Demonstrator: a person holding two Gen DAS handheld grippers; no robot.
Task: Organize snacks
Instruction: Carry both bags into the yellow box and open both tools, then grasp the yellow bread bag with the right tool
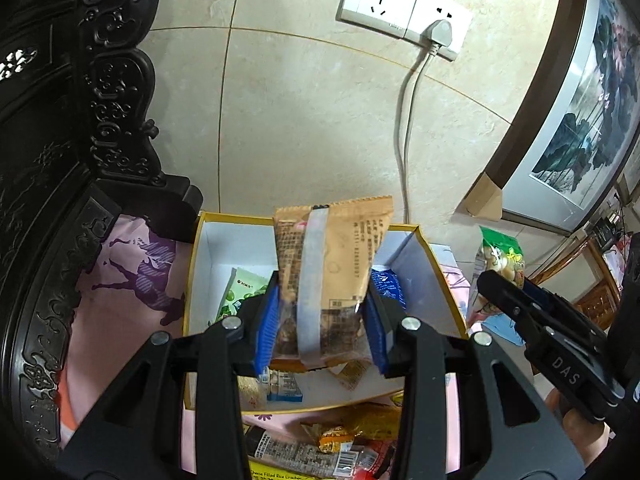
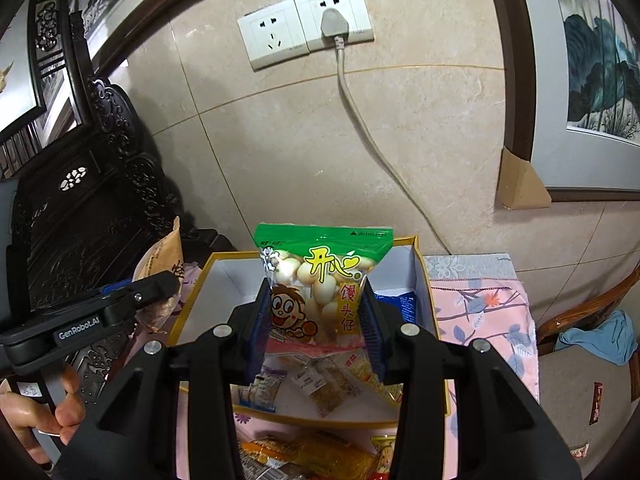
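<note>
My left gripper [image 1: 320,320] is clamped on a tan snack packet [image 1: 332,256], held upright right over the yellow-rimmed box [image 1: 192,280]. My right gripper [image 2: 316,320] is pinching a green-topped bag of little buns [image 2: 320,280] above that same box. More loose snacks [image 2: 308,456] sit just in front of the box.

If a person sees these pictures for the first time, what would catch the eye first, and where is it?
First, the two held packets: the left gripper is shut on a brown snack packet, and the right gripper is shut on a green snack bag, both above the open box. Next, on the wall behind, the white sockets with one grey plug in.
</note>
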